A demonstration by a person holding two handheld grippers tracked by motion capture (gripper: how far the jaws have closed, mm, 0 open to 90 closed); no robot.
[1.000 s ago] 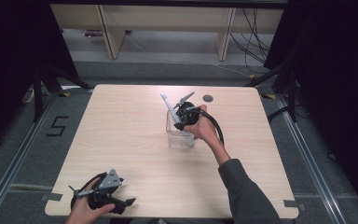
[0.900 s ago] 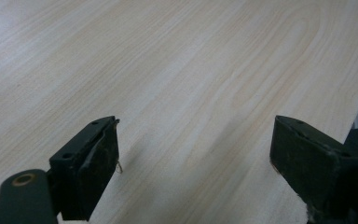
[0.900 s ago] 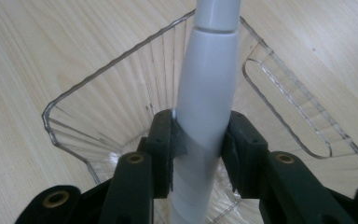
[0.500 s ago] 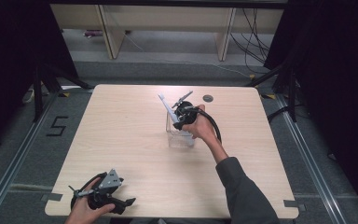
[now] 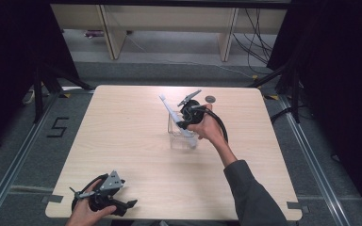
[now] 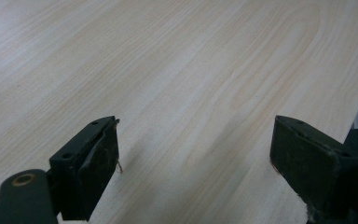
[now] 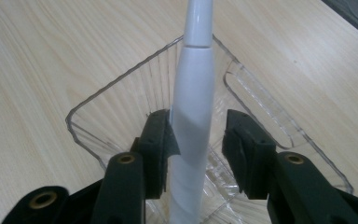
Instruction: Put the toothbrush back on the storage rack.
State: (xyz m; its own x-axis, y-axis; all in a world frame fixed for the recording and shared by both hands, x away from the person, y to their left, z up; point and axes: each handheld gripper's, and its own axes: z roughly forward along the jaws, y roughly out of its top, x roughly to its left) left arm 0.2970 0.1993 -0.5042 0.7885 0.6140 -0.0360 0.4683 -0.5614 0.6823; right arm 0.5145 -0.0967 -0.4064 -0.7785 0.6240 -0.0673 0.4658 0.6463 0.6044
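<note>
Right gripper [image 7: 196, 140]: its jaws straddle the white electric toothbrush [image 7: 193, 121]. They have just been opening: the left pad sits against the handle, while a clear gap shows between the handle and the right pad. So it is parted, with the handle between the jaws but not pinched.
Right gripper, high view [image 5: 188, 114]: at centre frame, above the box; the hand and the grey plate hide the jaws here.
Toothbrush: it stands tilted in the clear plastic box [image 7: 121, 93]. In the right gripper view its top runs off the upper edge and its foot is cut off at the bottom edge. In the high view [image 5: 169, 109] its thin neck slants to the upper left, out over the box rim.
Box: see-through, so its walls are hard to trace in the high view [image 5: 174, 141]; it sits mid-table, just below centre.
Left gripper [image 6: 193, 154]: jaws wide apart, nothing between them, only bare wood in front. In the high view [image 5: 104, 197] it lies at the lower left, near the table's near edge, the hand partly cut off by the frame.
Table [image 5: 122, 141]: pale wood.
Small round thing [image 5: 210, 99]: dark, near the far table edge, upper centre; too small to identify.
</note>
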